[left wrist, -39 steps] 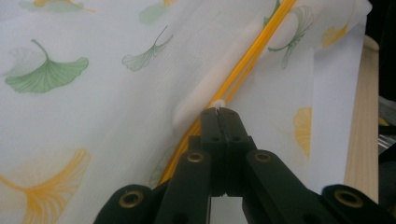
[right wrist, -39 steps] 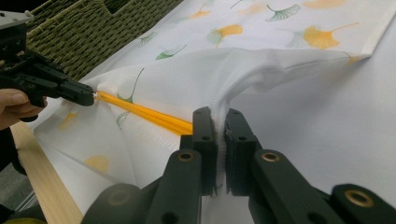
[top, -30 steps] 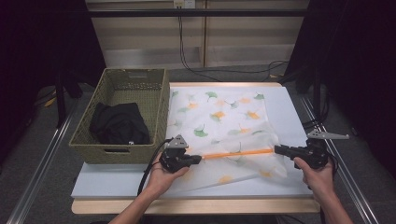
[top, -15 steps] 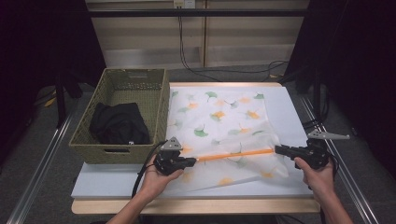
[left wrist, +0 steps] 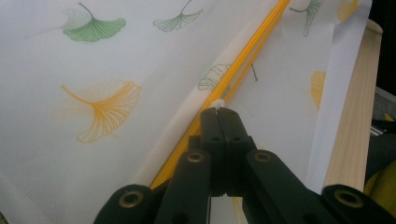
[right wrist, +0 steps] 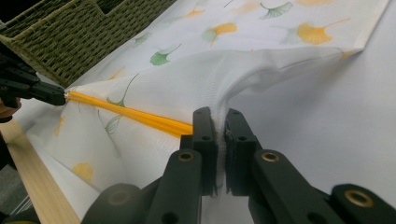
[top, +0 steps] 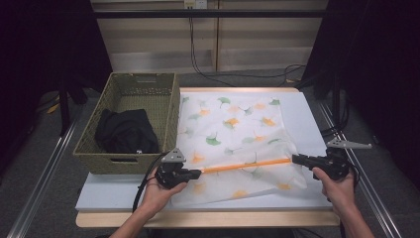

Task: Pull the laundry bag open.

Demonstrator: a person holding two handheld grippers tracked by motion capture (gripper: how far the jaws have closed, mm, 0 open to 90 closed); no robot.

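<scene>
- high view: a sheer white cloth printed with ginkgo leaves (top: 233, 124) lies spread on the pale table top (top: 109, 193), its near part folded back so an orange hem (top: 245, 165) runs between the two grippers.
- left gripper (top: 194, 173), held in the person's left hand (top: 158, 186), sits at the cloth's near left corner; left gripper view shows its jaws clenched together on a pinch of white fabric at the end of the orange hem (left wrist: 243, 60).
- right gripper (top: 297, 158), held in the right hand (top: 337, 183), sits at the other end of the hem near the table's right edge; right gripper view shows its jaws clamped on a bunched fold of the cloth (right wrist: 261, 79), fabric showing between them.
- the hem is stretched straight and lifted a little off the table between the two grips.
- woven basket (top: 119, 91) stands just left of the cloth, touching its edge, with a dark garment (top: 124, 131) lying inside.
</scene>
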